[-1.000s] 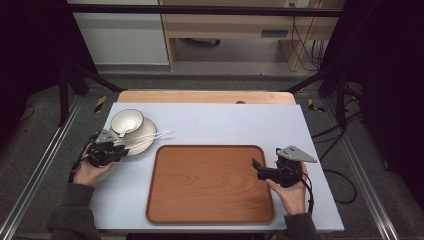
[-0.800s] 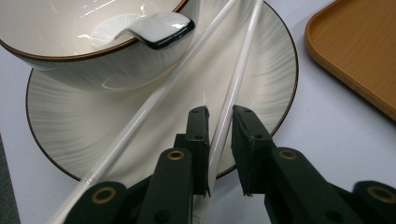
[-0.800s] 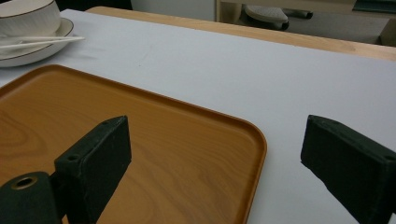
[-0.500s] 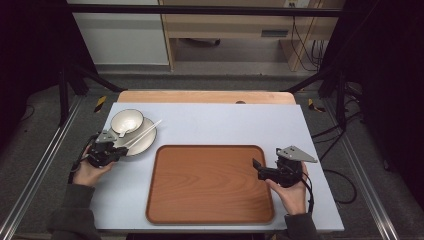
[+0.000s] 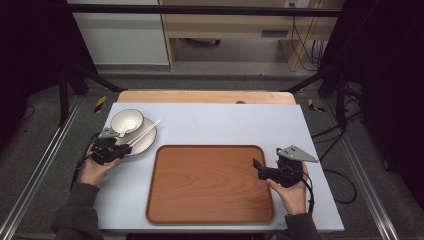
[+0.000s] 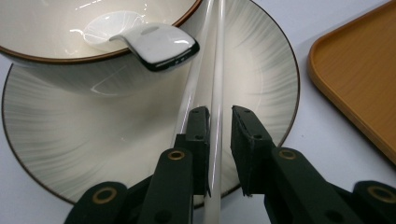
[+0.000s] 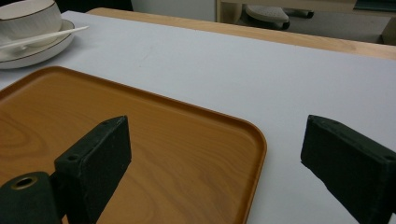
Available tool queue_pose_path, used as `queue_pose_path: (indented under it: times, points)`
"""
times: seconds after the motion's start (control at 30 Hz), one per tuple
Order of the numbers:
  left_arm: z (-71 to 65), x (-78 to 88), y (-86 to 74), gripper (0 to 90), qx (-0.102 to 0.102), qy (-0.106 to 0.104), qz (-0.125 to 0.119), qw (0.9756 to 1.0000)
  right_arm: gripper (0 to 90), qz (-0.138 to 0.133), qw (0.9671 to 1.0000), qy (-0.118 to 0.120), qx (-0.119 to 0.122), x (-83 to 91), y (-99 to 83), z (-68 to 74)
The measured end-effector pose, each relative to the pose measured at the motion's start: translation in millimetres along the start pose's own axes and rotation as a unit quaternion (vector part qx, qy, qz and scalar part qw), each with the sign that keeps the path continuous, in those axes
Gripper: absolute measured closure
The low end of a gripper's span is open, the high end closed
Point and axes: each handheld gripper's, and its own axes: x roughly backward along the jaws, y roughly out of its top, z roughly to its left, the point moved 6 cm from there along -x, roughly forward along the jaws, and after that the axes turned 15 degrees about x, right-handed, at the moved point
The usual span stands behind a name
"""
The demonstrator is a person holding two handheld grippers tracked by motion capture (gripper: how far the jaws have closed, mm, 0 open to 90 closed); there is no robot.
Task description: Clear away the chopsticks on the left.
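Observation:
A white bowl [image 5: 126, 120] with a white spoon [image 6: 154, 42] in it stands on a grey-streaked plate [image 5: 145, 142] at the table's left. A pair of white chopsticks [image 5: 148, 130] lies slanted across the plate beside the bowl. My left gripper [image 6: 219, 112] is low over the plate's near rim; its jaws have just been opening. One chopstick [image 6: 215, 70] runs between them with a gap to the right pad, and the other passes by the left pad. My right gripper [image 7: 215, 135] hangs wide open over the right edge of the wooden tray [image 5: 210, 185], nothing between its jaws.
The bare brown tray takes up the middle of the pale blue table [image 5: 225, 120]. A wooden strip [image 5: 205, 96] runs along the table's far edge. Dark frame posts and cables stand beyond the table on both sides.
The chopsticks were splayed apart a second ago; now they lie close together, their far ends swung toward the bowl. The left gripper shifted slightly. The right gripper stayed still.

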Motion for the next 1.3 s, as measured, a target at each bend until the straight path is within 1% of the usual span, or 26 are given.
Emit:
queue_pose_path:
  times: [0.07,0.3,0.4,0.43,0.47,0.5,0.57,0.63,0.7,0.77,0.8,0.83,0.9,0.97,1.1,1.17,1.23,1.3]
  points:
    - [-0.2,-2.5,1.6,78.0,0.004,0.002,-0.002,1.0000,8.6,0.002,1.0000,-0.001,0.004,-0.4,-0.6,-0.3]
    - [-0.6,-5.6,3.6,80.7,0.021,-0.003,-0.006,0.9998,8.6,0.003,1.0000,0.003,0.002,-0.7,-0.6,0.7]
    - [-2.8,-5.5,3.2,82.0,0.023,-0.009,-0.005,0.9997,8.6,0.004,1.0000,0.002,0.004,-1.0,-0.8,0.5]
    - [-3.3,-5.1,3.0,82.7,0.019,-0.009,-0.002,0.9998,8.6,0.004,1.0000,0.002,0.004,-1.0,-0.8,0.5]
    - [-4.5,-5.5,3.0,83.6,0.020,-0.010,-0.004,0.9997,8.6,0.004,1.0000,0.002,0.004,-1.0,-0.8,0.6]
    - [-5.0,-5.2,2.9,83.7,0.018,-0.005,-0.003,0.9998,8.6,0.002,1.0000,0.003,0.002,-0.9,-0.5,1.0]
    - [-7.0,-4.5,2.9,83.9,0.019,-0.009,-0.006,0.9998,8.6,0.003,1.0000,0.003,0.002,-0.4,-0.6,0.8]
    - [-8.8,-3.3,3.0,84.0,0.018,-0.002,-0.010,0.9998,8.6,0.003,1.0000,0.001,0.004,-0.2,-0.7,0.0]
    - [-11.6,-0.9,3.7,84.2,0.021,-0.004,-0.016,0.9996,8.6,0.001,1.0000,0.002,0.000,0.3,-0.2,0.2]
    - [-14.6,1.9,4.3,84.2,0.020,-0.001,-0.022,0.9996,8.6,0.001,1.0000,0.002,0.001,0.5,-0.3,0.3]
    - [-16.8,3.7,4.6,84.3,0.022,0.001,-0.028,0.9993,8.6,0.001,1.0000,0.003,0.001,0.7,-0.2,0.2]
    - [-18.1,5.3,4.3,84.3,0.022,0.003,-0.031,0.9993,8.6,0.001,1.0000,0.001,0.002,1.2,-0.1,-0.4]
    - [-21.2,7.2,3.1,84.3,0.029,0.002,-0.033,0.9990,8.5,0.000,1.0000,0.001,0.002,1.5,0.1,-0.5]
    - [-24.2,10.1,1.7,84.3,0.028,0.007,-0.037,0.9989,8.5,-0.002,1.0000,0.001,0.001,2.9,0.7,-1.1]
    - [-33.4,19.1,-0.1,84.3,0.038,0.012,-0.055,0.9977,8.4,-0.005,1.0000,-0.002,-0.001,4.3,1.0,-2.5]
    - [-38.2,24.0,-1.5,84.3,0.040,0.013,-0.062,0.9972,8.3,-0.006,1.0000,-0.003,-0.002,4.5,1.2,-2.9]
    - [-43.6,29.0,-3.9,84.3,0.039,0.020,-0.070,0.9966,8.2,-0.006,1.0000,-0.004,-0.002,4.5,1.0,-3.1]
    - [-50.3,34.0,-7.4,84.3,0.042,0.020,-0.078,0.9958,8.2,-0.005,1.0000,-0.003,-0.002,4.2,0.8,-3.0]
